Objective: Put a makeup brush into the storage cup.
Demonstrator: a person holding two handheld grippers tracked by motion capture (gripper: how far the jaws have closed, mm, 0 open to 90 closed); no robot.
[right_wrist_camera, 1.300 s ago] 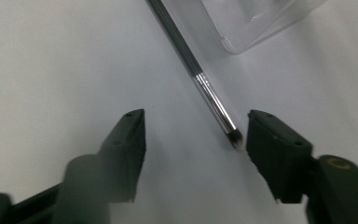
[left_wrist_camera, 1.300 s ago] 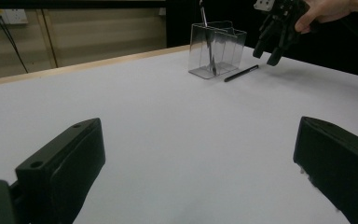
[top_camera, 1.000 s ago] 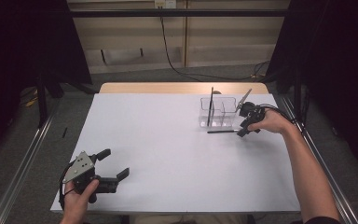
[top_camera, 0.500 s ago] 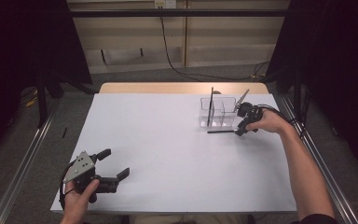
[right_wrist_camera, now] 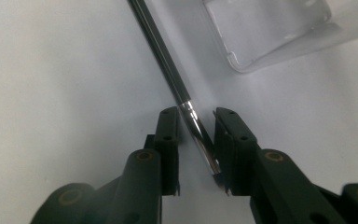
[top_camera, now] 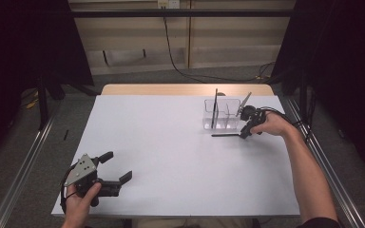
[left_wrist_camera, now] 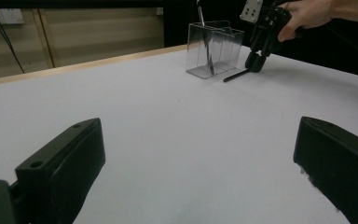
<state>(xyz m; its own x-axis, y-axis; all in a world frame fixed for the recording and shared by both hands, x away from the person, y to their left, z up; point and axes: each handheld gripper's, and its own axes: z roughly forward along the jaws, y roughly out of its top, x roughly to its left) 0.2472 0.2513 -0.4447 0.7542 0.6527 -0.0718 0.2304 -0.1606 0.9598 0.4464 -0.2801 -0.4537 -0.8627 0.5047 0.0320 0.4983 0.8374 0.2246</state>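
A black pen (top_camera: 225, 135) (left_wrist_camera: 235, 75) (right_wrist_camera: 168, 60) lies flat on the white table in front of a clear plastic organizer (top_camera: 222, 114) (left_wrist_camera: 214, 49) (right_wrist_camera: 270, 32). My right gripper (top_camera: 243, 134) (left_wrist_camera: 254, 65) (right_wrist_camera: 196, 112) points down over the pen's right end. Its jaws have just been closing, and the pen lies slantwise between them with a gap still showing. A second dark pen (top_camera: 214, 107) (left_wrist_camera: 205, 37) stands upright in the organizer. My left gripper (top_camera: 119, 165) (left_wrist_camera: 196, 140) rests at the near left of the table, wide open with nothing between its jaws.
The white sheet (top_camera: 171, 142) covers the table, with a wooden strip (top_camera: 185, 89) along the far edge. Metal rails (top_camera: 24, 161) run along both sides on the floor. A wide bare stretch of table separates the two grippers.
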